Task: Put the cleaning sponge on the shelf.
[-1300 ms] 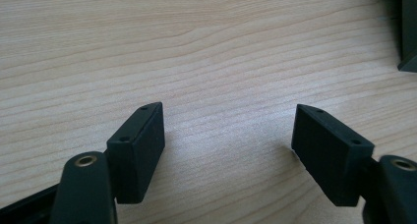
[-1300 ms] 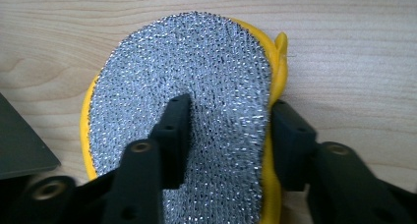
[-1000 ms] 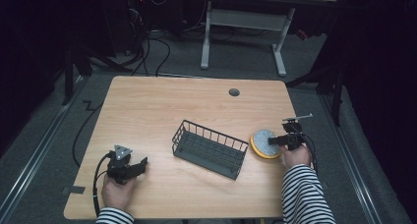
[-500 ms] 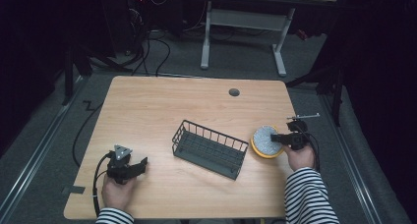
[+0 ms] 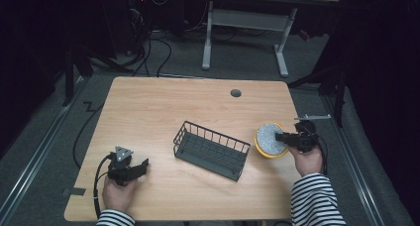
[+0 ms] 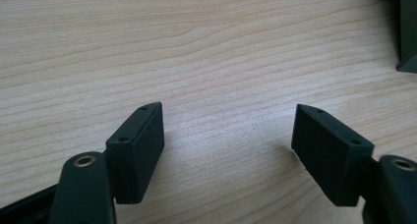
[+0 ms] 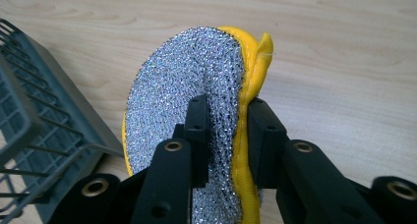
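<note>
Pinching a round scouring pad [image 7: 196, 101], silver mesh on one face and yellow on the other, the right gripper [image 7: 223, 123] has its jaws closed on the pad's edge, one on each face. In the high view the pad [image 5: 268, 137] sits at the right of the frame, just beside the right end of a dark wire basket [image 5: 212, 149] at the centre of the wooden table [image 5: 163, 107]. The right hand [image 5: 308, 159] holds that gripper [image 5: 283, 136] from the lower right. At lower left, the left gripper [image 6: 228, 150] rests low over bare wood with its jaws wide apart and nothing between them
</note>
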The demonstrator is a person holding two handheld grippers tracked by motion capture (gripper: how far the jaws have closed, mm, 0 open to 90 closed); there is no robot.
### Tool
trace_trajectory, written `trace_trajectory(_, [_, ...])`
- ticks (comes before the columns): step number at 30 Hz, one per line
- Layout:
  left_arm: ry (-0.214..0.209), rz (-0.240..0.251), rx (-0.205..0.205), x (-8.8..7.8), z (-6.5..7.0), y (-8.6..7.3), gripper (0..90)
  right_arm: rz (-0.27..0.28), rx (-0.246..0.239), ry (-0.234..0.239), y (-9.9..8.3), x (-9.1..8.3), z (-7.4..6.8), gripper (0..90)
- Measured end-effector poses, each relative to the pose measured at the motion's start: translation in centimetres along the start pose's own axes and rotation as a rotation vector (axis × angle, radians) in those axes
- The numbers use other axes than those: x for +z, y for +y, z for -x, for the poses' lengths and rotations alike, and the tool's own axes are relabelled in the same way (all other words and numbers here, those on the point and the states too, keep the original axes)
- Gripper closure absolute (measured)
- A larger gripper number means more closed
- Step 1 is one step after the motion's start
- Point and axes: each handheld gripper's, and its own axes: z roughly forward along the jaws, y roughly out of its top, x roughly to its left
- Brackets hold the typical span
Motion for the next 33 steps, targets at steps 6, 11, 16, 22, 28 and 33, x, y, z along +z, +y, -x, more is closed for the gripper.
trace_trajectory(6, [0.003, 0.0, 0.002, 0.0, 0.0, 0.0, 28.8, 0.035, -0.031, 0.003, 0.8, -1.5, -0.8, 73.7])
trace_trajectory(11, [0.007, -0.002, 0.01, 0.1, 0.1, 0.0, 28.4, 0.059, -0.055, 0.015, 1.5, -2.5, -1.7, 73.8])
trace_trajectory(16, [0.009, -0.003, 0.012, 0.1, 0.2, 0.0, 28.4, 0.077, -0.093, 0.031, 2.1, -3.3, -2.8, 73.8])
trace_trajectory(22, [0.008, -0.003, 0.01, 0.1, 0.2, 0.0, 28.3, 0.125, -0.109, 0.076, 2.9, -4.3, -4.3, 73.7])
trace_trajectory(28, [0.005, -0.002, 0.008, 0.0, 0.1, 0.0, 28.4, 0.118, -0.175, 0.107, 3.9, -4.0, -7.1, 73.5])
trace_trajectory(33, [0.005, -0.002, 0.009, 0.0, 0.1, 0.0, 28.3, 0.108, -0.199, 0.133, 4.3, -3.2, -8.4, 73.4])
